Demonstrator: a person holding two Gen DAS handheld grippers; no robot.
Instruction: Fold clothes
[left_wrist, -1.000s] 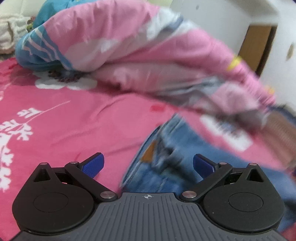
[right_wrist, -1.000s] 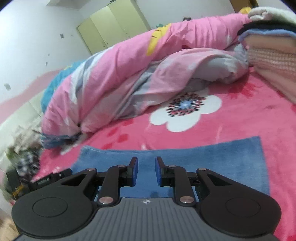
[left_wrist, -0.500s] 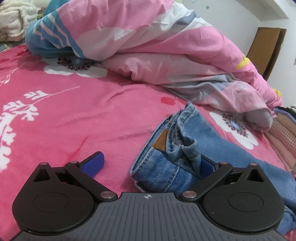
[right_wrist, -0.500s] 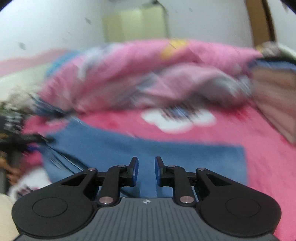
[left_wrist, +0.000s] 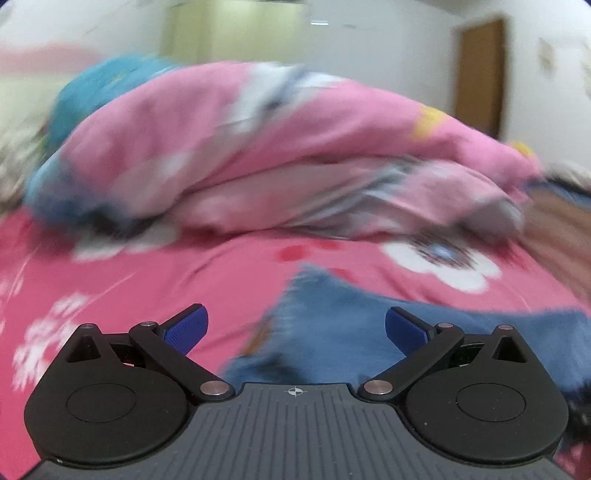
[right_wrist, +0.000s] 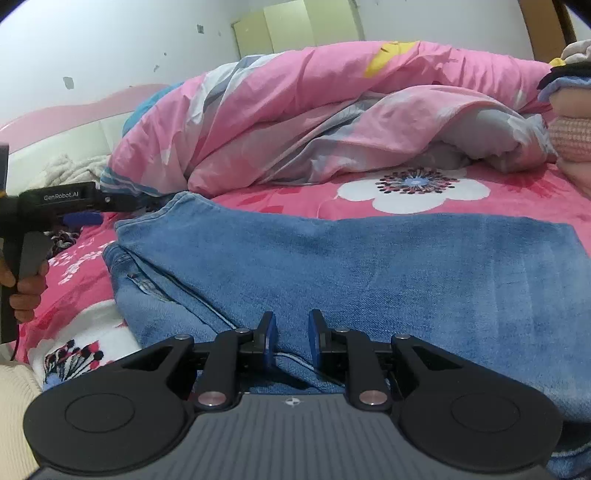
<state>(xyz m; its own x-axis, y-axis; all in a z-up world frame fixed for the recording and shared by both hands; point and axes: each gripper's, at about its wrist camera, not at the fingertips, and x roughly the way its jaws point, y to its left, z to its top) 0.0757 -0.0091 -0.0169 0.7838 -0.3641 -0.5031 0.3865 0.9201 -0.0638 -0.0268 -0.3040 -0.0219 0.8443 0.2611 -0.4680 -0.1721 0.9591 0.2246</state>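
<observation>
Two grippers are seen over a pair of jeans (right_wrist: 369, 266) spread on a pink flowered bedspread (right_wrist: 517, 192). On the right gripper (right_wrist: 291, 336) the blue pads are drawn nearly together, with a narrow gap left between them; a fold of denim lies in that gap at the near edge of the garment, though whether it is actually pinched cannot be told. Ahead of these fingers the jeans are laid flat, their long axis running crosswise, from the waistband at the fingers' left to a straight cut edge at their right. The left gripper (left_wrist: 293, 328) is held wide open and nothing is held in it; in its blurred view the denim (left_wrist: 351, 325) is found just ahead and to the right of the fingers, its waist end nearest. Each gripper is thus placed close to its own part of the cloth. Beyond the jeans a bunched pink quilt (right_wrist: 332, 110) is heaped, and folded clothes (right_wrist: 569, 122) are stacked at the far right.
</observation>
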